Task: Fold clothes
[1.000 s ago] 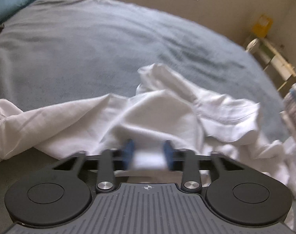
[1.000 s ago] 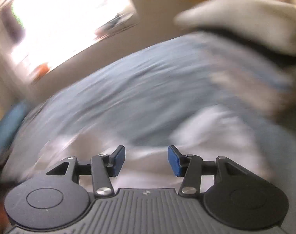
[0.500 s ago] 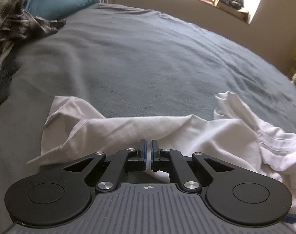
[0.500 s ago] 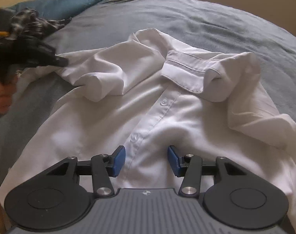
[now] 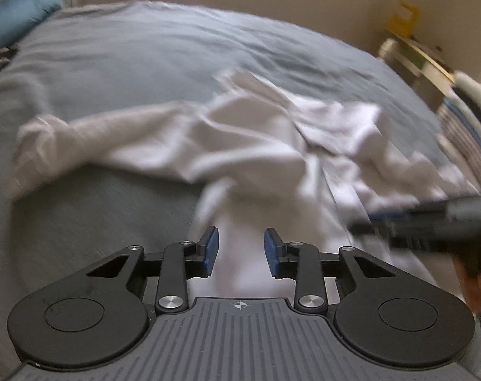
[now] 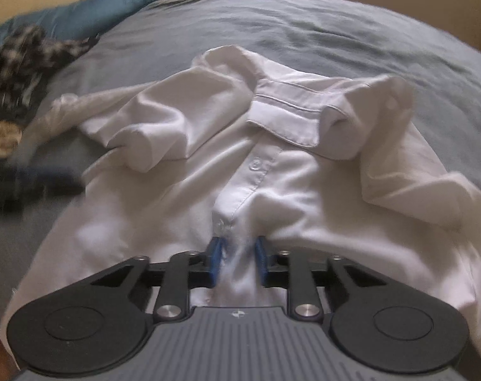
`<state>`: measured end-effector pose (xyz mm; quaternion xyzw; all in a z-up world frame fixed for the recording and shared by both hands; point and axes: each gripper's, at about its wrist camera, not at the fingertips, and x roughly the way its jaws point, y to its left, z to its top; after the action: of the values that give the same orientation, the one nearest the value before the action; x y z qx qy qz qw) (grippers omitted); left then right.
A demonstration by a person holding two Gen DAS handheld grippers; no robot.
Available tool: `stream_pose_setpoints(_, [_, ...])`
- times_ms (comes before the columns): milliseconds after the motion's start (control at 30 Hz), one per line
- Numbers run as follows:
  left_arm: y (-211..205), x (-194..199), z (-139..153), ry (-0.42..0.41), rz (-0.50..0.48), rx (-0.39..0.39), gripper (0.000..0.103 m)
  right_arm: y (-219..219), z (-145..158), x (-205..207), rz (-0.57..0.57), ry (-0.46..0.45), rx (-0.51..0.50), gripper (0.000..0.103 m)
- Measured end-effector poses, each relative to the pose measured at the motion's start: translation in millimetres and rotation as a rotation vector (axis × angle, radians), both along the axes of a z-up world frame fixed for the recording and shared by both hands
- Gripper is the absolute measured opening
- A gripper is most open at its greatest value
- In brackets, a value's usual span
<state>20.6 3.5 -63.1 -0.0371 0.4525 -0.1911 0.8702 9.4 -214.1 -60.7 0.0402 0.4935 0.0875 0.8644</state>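
Here, white shirt between right tongs

free: grey bedspread beyond white shirt | blocked: checked clothes pile, blue pillow far left

Your left gripper and right gripper look alike: a grey ribbed body bearing a small crosshair mark at twelve o'clock, round black discs at nine and three, silver screws, black linkages and blue finger pads.
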Motion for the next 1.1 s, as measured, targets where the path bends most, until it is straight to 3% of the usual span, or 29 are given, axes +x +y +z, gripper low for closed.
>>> stream_pose_setpoints(133, [-16,-13,-16,0.032,-0.061,0.039,0.031,-17,5,-3,-0.075,0.007,0.089,0.006])
stream_pose_setpoints(267, [-28,-21,-26,0.017,-0.096,0.113,0.031,-33,13,-7,-0.148,-0.009,0.145,0.003])
stream_pose_setpoints(433, [-27,-20,-27,0.020,-0.094,0.117,0.031,-60,23,-18,-0.240,-0.044,0.152,0.002])
stream_pose_setpoints(633, [-25,-18,-28,0.025,-0.090,0.113,0.031,-108,36,-28,-0.343,-0.098,0.028,0.001])
stream_pose_setpoints(867, [-19,-13,-29,0.054,-0.080,0.080,0.031,-207,51,-44,-0.601,-0.150,-0.122,0.001])
stream_pose_setpoints(1100, [-21,-14,-30,0.048,-0.092,0.097,0.032,-272,31,-69,-0.776,-0.097,-0.268,0.001])
